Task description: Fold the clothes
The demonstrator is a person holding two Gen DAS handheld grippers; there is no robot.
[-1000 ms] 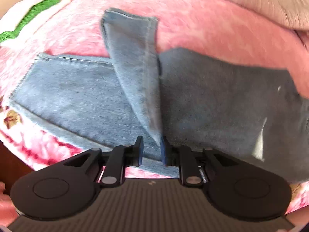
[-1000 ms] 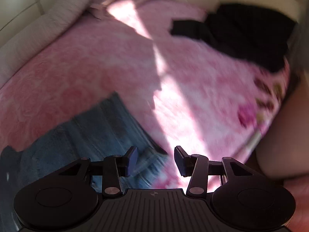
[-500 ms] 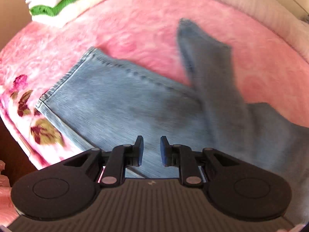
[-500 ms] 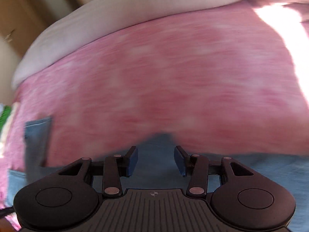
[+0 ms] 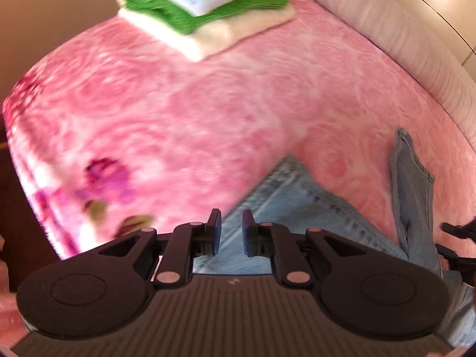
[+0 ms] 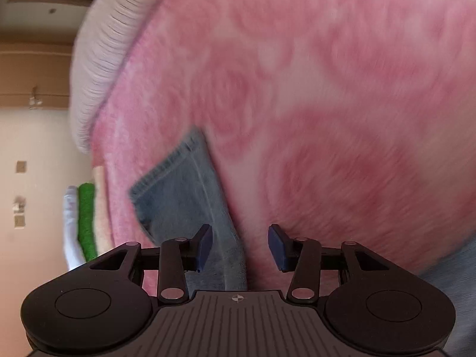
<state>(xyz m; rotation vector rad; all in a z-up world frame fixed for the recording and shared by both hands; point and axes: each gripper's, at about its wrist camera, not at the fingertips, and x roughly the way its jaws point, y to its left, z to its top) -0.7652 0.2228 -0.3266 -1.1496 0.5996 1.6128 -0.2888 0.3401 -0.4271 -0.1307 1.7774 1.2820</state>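
Note:
Light blue jeans (image 5: 297, 208) lie on a pink blanket (image 5: 208, 104). One leg's hem corner sits just ahead of my left gripper (image 5: 232, 232). Its jaws are closing to a narrow gap; denim shows behind the gap, and nothing looks pinched. The other leg (image 5: 410, 184) lies folded across to the right, and part of my right gripper (image 5: 458, 238) shows at the edge beside it. In the right wrist view that leg's hem end (image 6: 184, 190) lies under my right gripper (image 6: 240, 247), which stands open, its left fingertip (image 6: 205, 244) over the denim.
A stack of folded clothes (image 5: 205, 9), white over green over cream, sits at the far corner of the bed and shows again as the stack (image 6: 83, 220). A pale ribbed bolster (image 5: 401, 38) runs along the back edge. The blanket's flowered border (image 5: 98, 190) drops off at left.
The left view swept left from the jeans' middle to the hem corner, bringing the folded stack closer, and its jaws narrowed. The right gripper swung from the sunlit bed down to the folded leg's hem.

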